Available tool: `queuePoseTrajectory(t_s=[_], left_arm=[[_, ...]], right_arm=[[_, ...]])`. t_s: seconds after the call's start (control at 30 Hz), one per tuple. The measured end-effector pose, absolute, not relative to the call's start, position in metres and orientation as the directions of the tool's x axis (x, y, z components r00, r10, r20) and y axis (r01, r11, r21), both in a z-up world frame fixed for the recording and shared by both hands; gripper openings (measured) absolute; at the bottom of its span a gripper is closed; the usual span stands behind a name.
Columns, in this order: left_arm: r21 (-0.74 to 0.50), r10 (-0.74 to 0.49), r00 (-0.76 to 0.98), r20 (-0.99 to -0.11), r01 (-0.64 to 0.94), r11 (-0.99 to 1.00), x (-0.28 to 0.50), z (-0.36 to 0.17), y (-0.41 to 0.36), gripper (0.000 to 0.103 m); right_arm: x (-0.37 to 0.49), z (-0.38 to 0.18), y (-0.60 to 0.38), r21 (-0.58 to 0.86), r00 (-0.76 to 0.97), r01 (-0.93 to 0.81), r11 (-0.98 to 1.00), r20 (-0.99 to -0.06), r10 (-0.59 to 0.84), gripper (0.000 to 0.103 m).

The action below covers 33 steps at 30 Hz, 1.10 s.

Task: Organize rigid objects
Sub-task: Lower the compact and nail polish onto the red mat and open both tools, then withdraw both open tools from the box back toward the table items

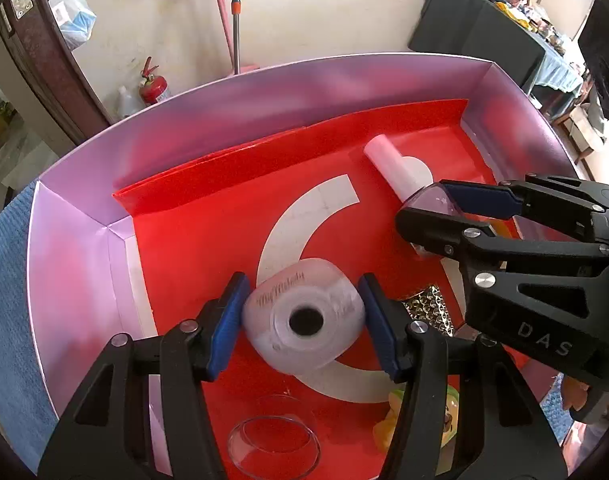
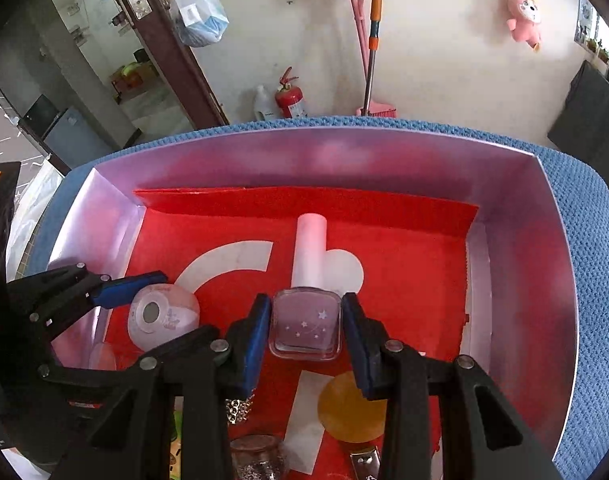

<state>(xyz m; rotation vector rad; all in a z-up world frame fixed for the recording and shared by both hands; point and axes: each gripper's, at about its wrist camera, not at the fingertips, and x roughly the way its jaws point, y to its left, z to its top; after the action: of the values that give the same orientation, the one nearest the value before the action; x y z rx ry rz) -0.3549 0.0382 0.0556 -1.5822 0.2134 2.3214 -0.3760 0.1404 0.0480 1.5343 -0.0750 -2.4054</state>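
Both grippers reach down into the pink box (image 2: 516,248) with its red liner. Left gripper (image 1: 302,316) clamps a frosted jar (image 1: 304,316); right gripper (image 2: 306,328) pinches a nail-polish bottle (image 2: 306,326), white cap pointing away.

A red fire extinguisher (image 2: 290,98), a pink broom (image 2: 374,110) and two pink plush toys (image 2: 522,14) are seen against the cream wall (image 2: 444,60).
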Motion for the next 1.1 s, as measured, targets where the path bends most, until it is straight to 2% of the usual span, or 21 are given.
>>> queuePoseTrajectory(t_s=[0.23, 0.3, 0.43, 0.57, 0.7, 0.83, 1.0, 1.03, 1.1], left_arm=[[-0.104, 0.214, -0.328, -0.920, -0.321, -0.941, -0.357, 0.058, 0.033, 0.056], [-0.108, 0.218, -0.327, -0.920, -0.322, -0.941, -0.357, 0.058, 0.033, 0.061], [-0.101, 0.219, -0.341, -0.914, -0.333, -0.938, -0.354, 0.060, 0.033, 0.062], [-0.106, 0.225, -0.350, -0.909, -0.330, -0.938, -0.352, 0.064, 0.033, 0.062], [-0.113, 0.232, -0.365, -0.901, -0.319, -0.941, -0.348, 0.071, 0.030, 0.062], [-0.129, 0.248, -0.390, -0.887, -0.307, -0.943, -0.340, 0.085, 0.025, 0.062], [-0.160, 0.280, -0.455, -0.846, -0.284, -0.945, -0.322, 0.113, 0.014, 0.062], [-0.162, 0.284, -0.479, -0.831, -0.280, -0.946, -0.315, 0.121, 0.011, 0.064], [-0.159, 0.283, -0.520, -0.806, -0.271, -0.950, -0.302, 0.135, 0.006, 0.079]], right_arm=[[-0.376, 0.047, 0.137, 0.185, -0.392, 0.216, -0.959, -0.883, -0.259, 0.039], [-0.376, 0.047, 0.137, 0.186, -0.391, 0.216, -0.959, -0.883, -0.259, 0.039], [-0.376, 0.047, 0.136, 0.188, -0.389, 0.213, -0.959, -0.884, -0.260, 0.039], [-0.375, 0.048, 0.137, 0.183, -0.395, 0.214, -0.960, -0.882, -0.256, 0.050], [-0.371, 0.054, 0.141, 0.191, -0.403, 0.204, -0.960, -0.877, -0.260, 0.052], [-0.364, 0.067, 0.148, 0.204, -0.430, 0.194, -0.959, -0.862, -0.271, 0.066], [-0.347, 0.094, 0.159, 0.222, -0.480, 0.183, -0.958, -0.830, -0.284, 0.073], [-0.343, 0.102, 0.161, 0.226, -0.495, 0.182, -0.957, -0.820, -0.288, 0.077], [-0.329, 0.122, 0.166, 0.228, -0.536, 0.188, -0.955, -0.792, -0.294, 0.082]])
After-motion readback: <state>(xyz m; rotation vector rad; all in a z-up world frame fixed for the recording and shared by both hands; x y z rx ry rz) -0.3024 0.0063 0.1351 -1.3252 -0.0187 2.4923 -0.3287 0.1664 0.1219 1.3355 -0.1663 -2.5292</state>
